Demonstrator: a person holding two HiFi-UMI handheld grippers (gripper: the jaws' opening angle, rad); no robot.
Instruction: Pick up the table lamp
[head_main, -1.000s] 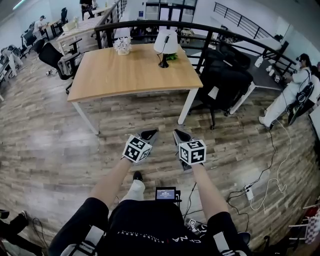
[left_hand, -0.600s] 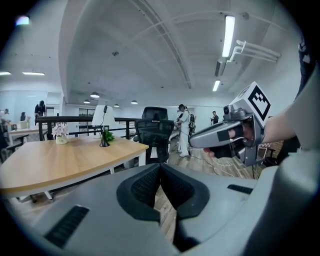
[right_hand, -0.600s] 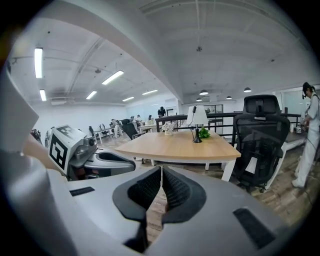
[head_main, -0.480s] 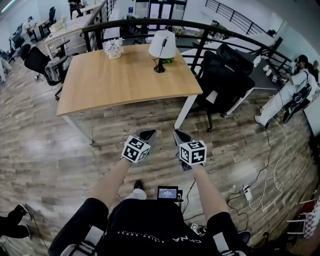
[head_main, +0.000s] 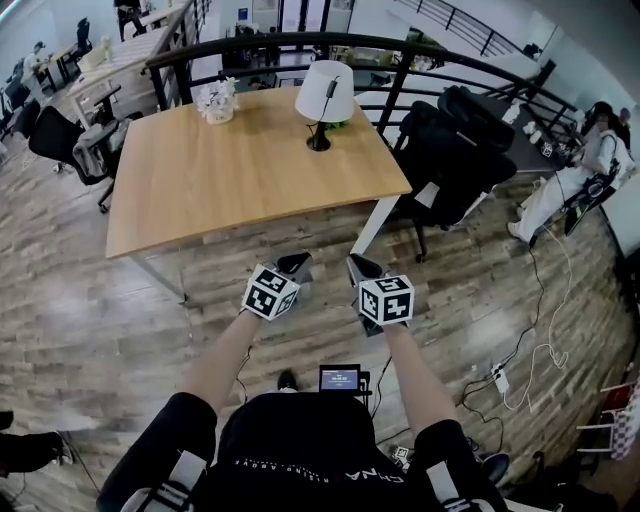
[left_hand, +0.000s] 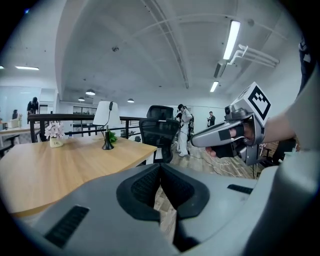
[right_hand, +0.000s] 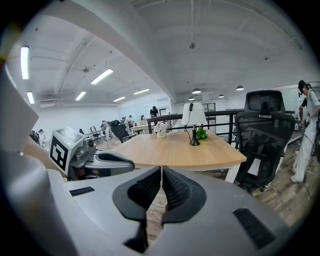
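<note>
So we've got the left tongs (head_main: 295, 266) and right tongs (head_main: 362, 268) side by side over the wood floor, just short of the desk (head_main: 230, 180), both pinched fully closed on nothing. The table lamp (head_main: 324, 100) stands upright at the desk's far edge, right of a little flower pot (head_main: 217, 100), well apart from us.

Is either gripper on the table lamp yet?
No, the table lamp stands far back on the table, while the left gripper and right gripper hang over the floor short of it.
</note>
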